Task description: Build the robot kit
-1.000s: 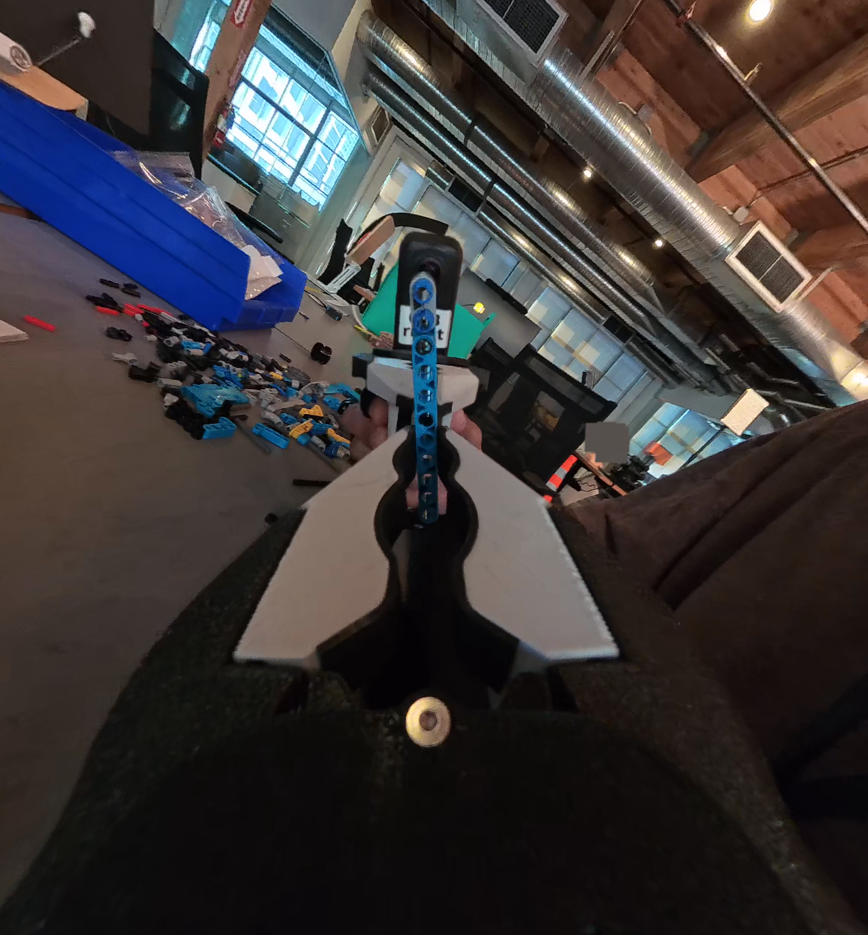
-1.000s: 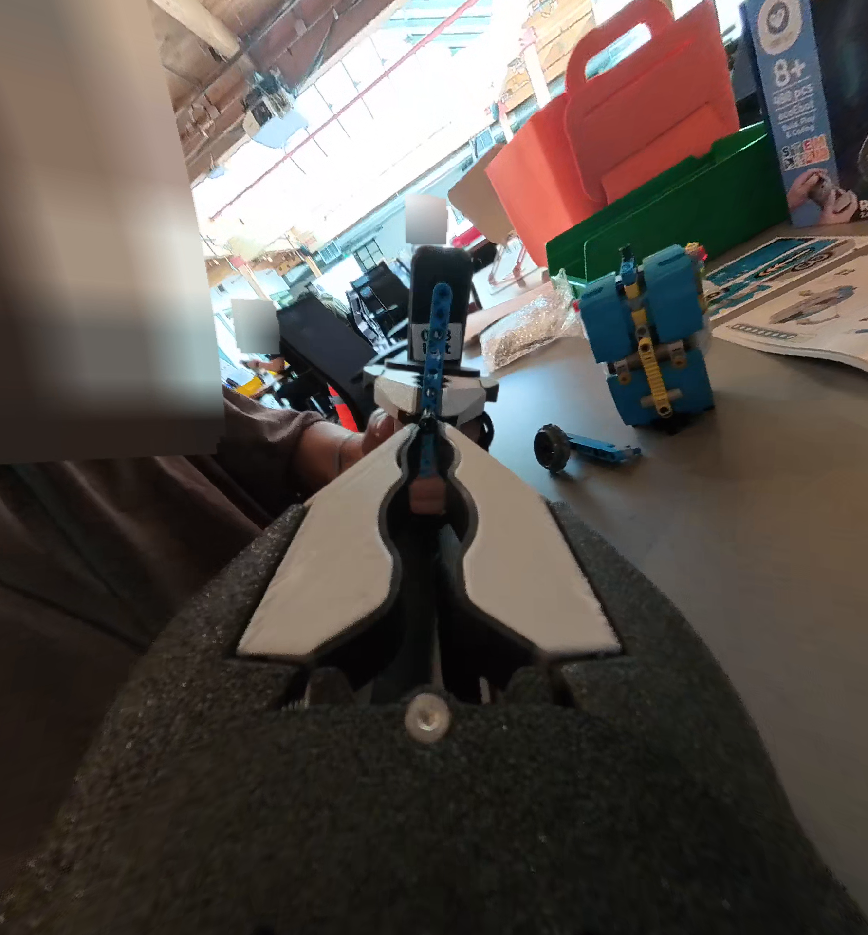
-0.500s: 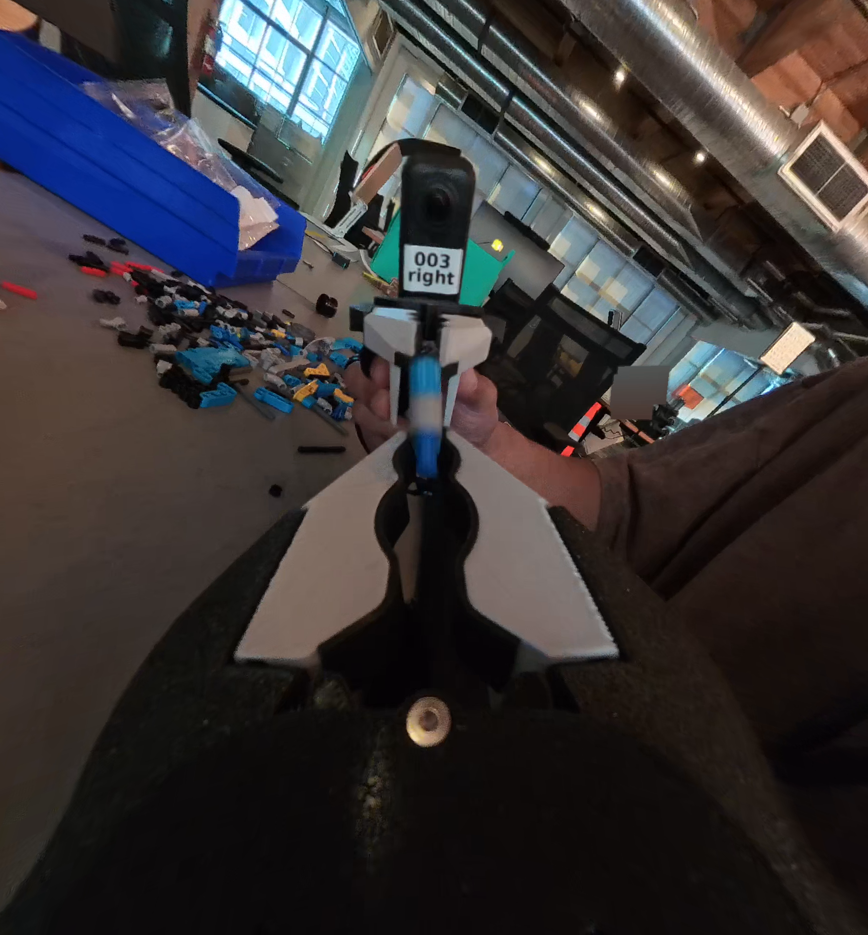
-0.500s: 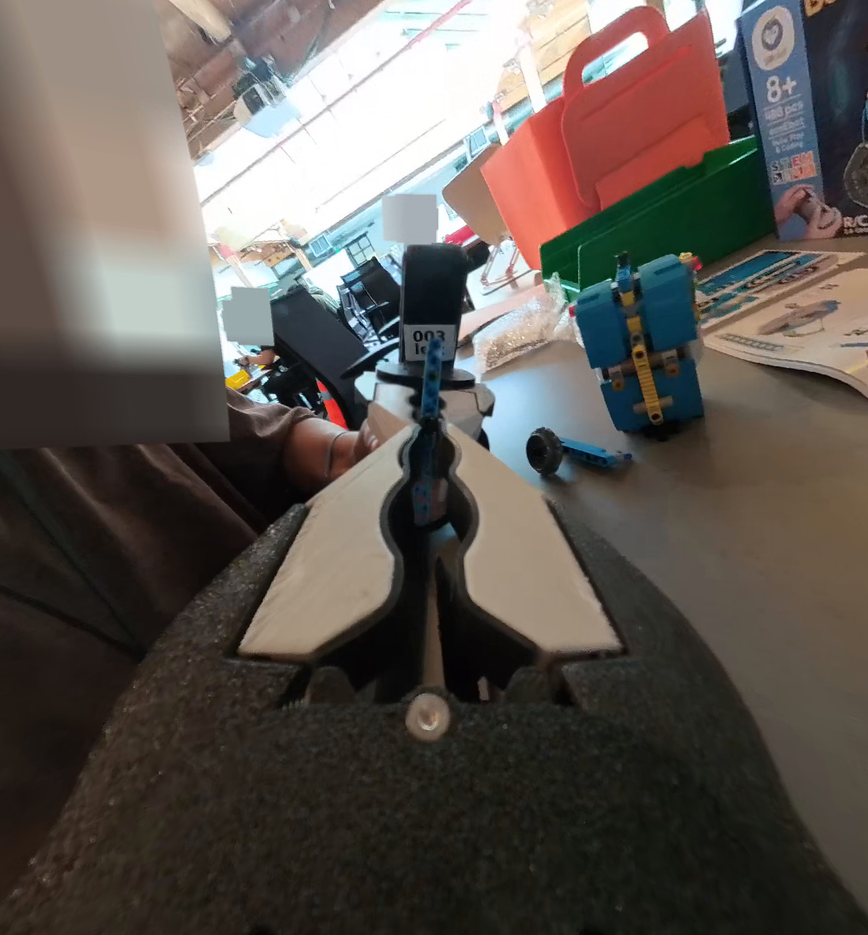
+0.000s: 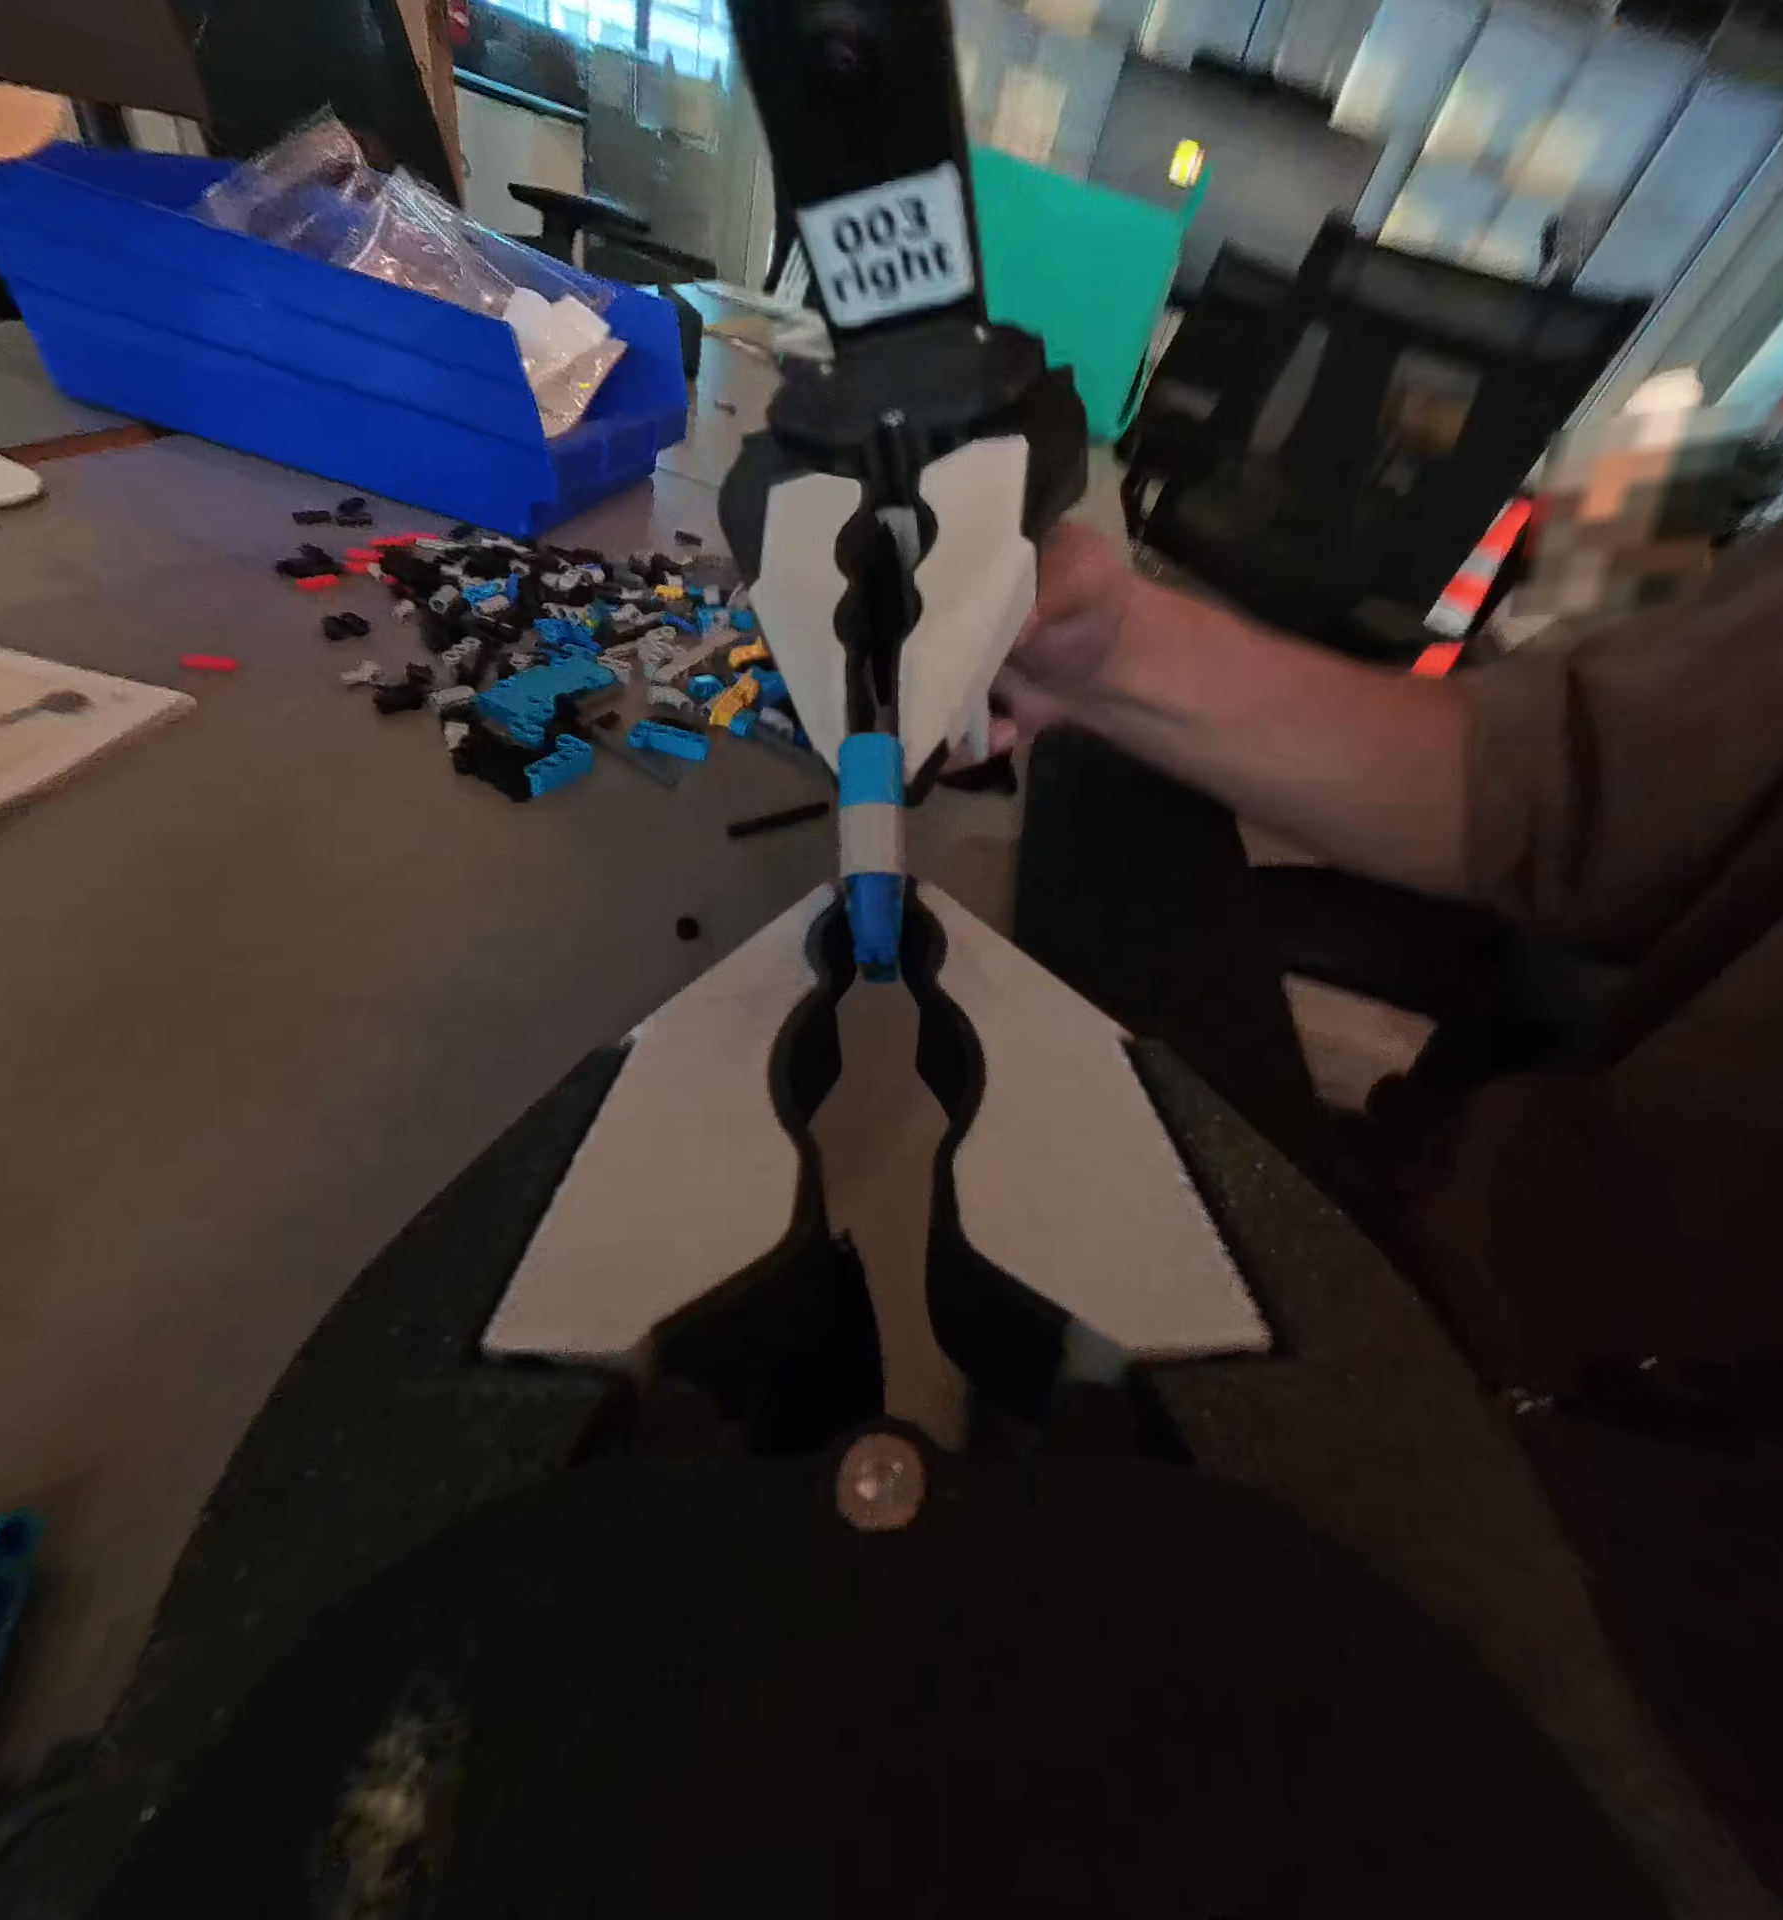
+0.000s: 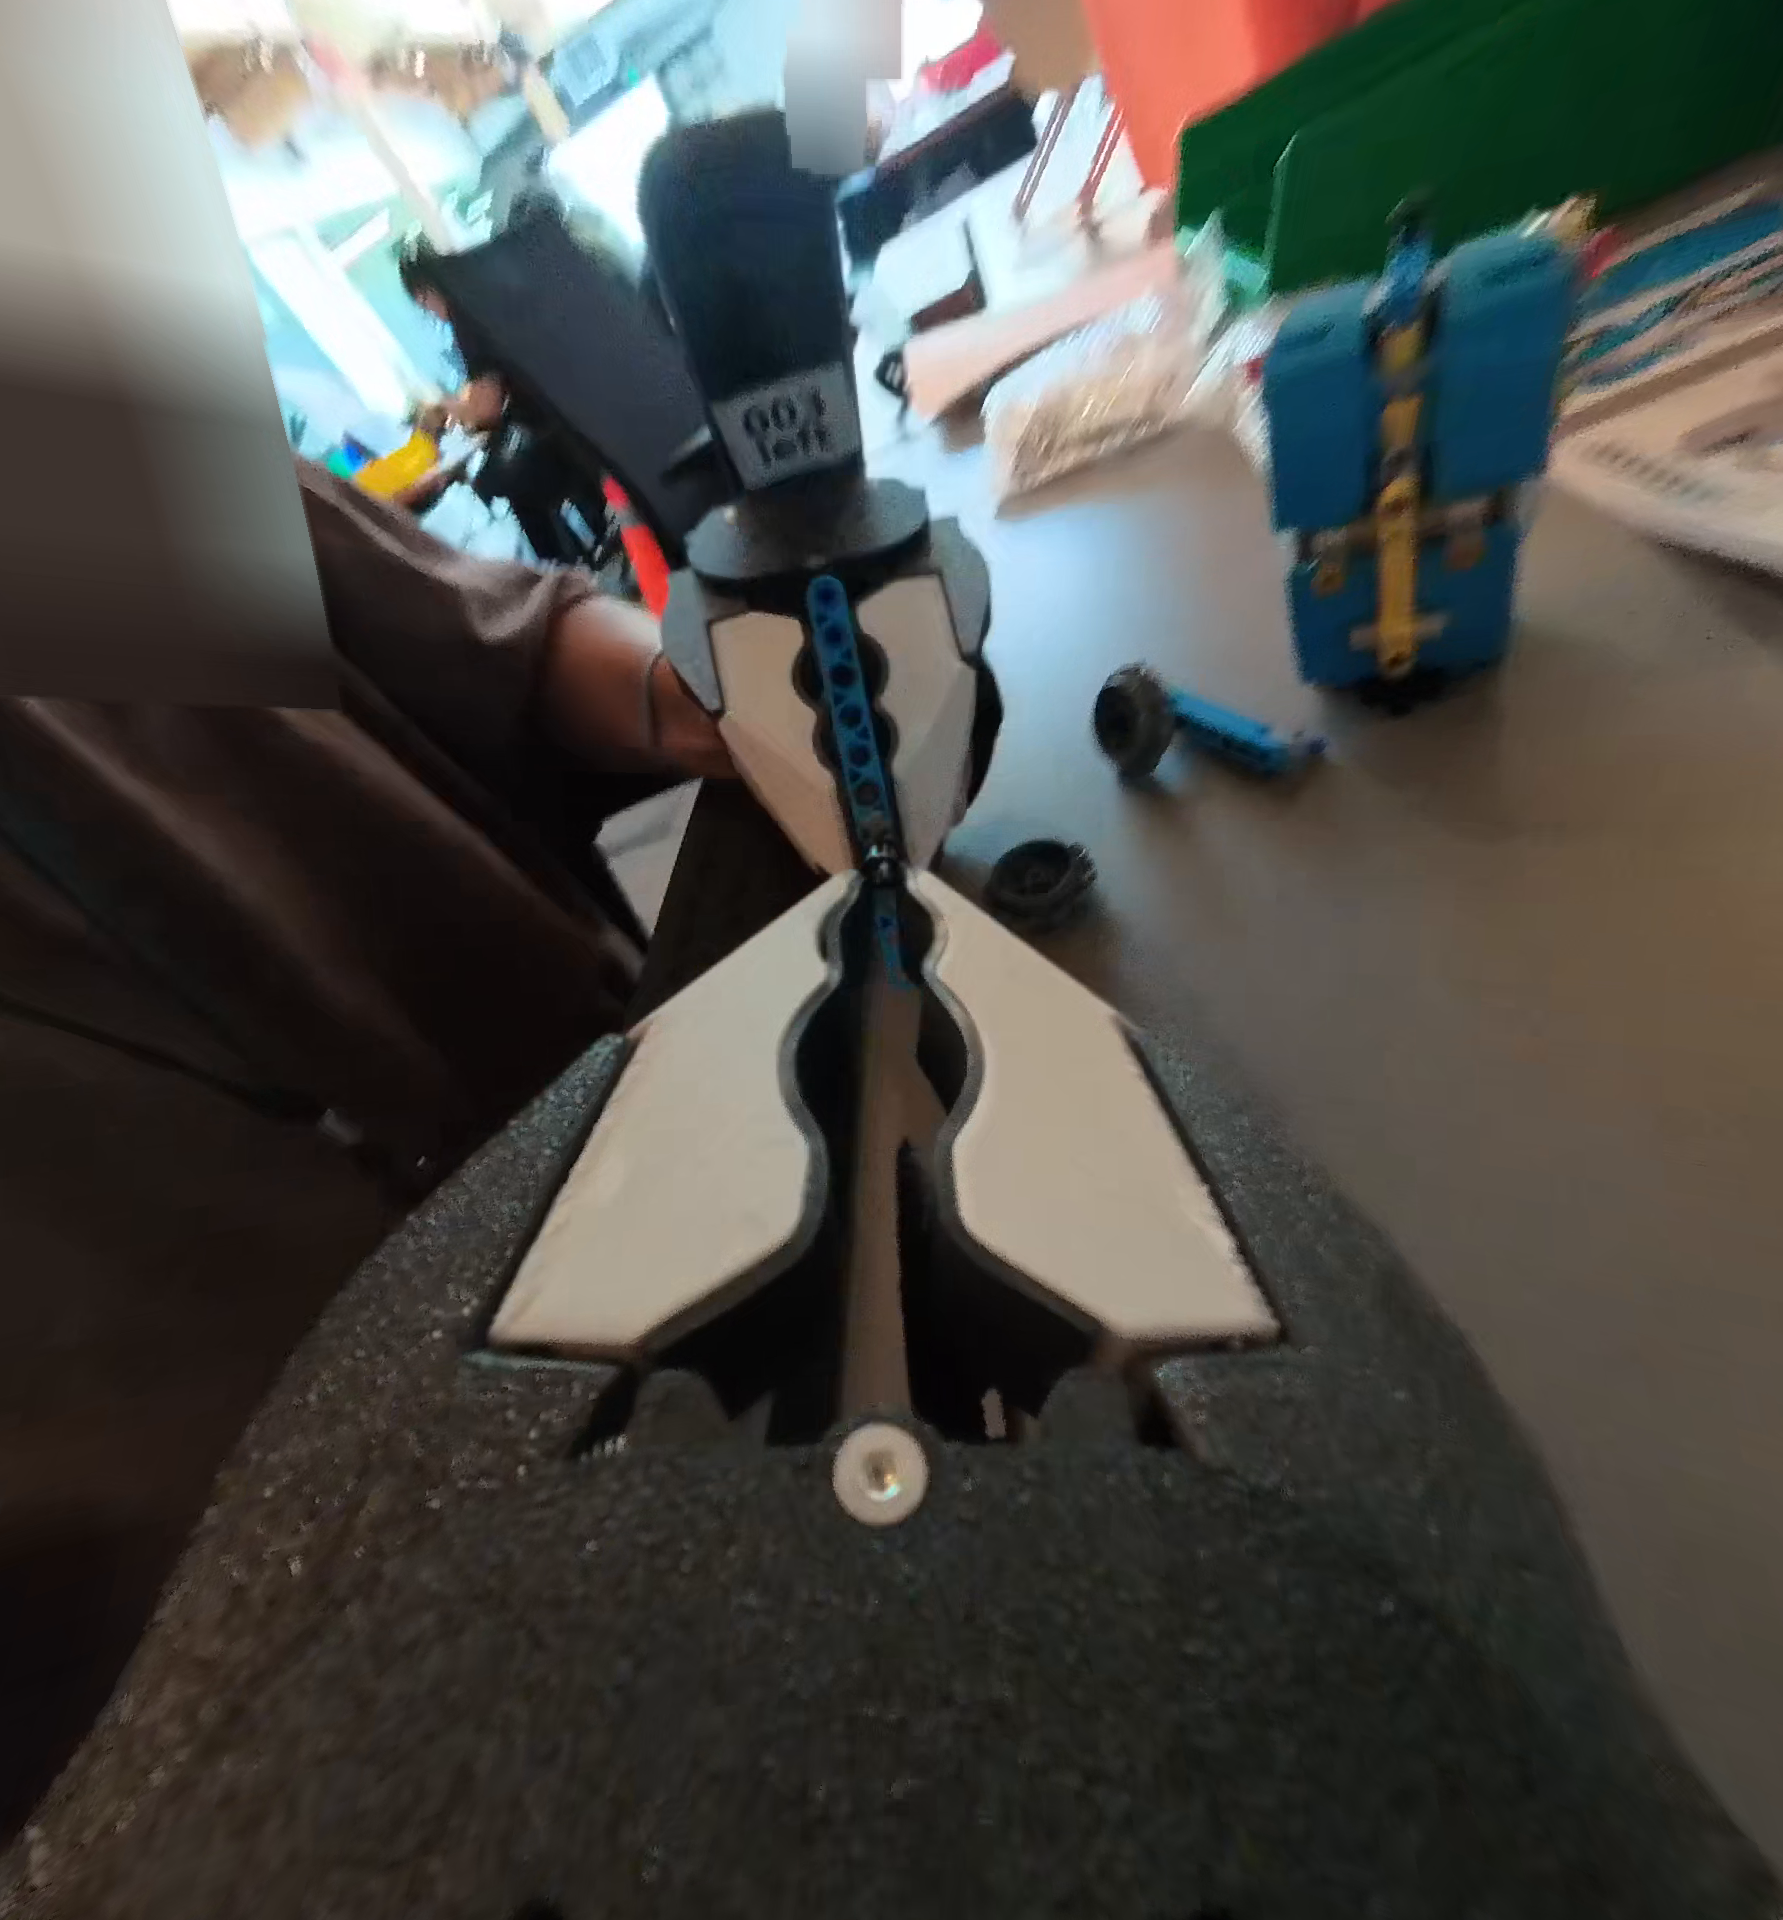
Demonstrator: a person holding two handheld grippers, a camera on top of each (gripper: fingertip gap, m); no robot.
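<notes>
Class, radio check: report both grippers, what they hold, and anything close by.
Left gripper shut on blue beam. Right gripper shut on same beam's other end, tip to tip. Black wheel on grey table just beside; loose bricks farther off.

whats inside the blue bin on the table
The blue bin in the left wrist view holds crumpled clear plastic bags and a white bag spilling over its front edge. Its wall hides whatever lies lower inside.

wrist views face each other, close | share blue beam | over table
</notes>
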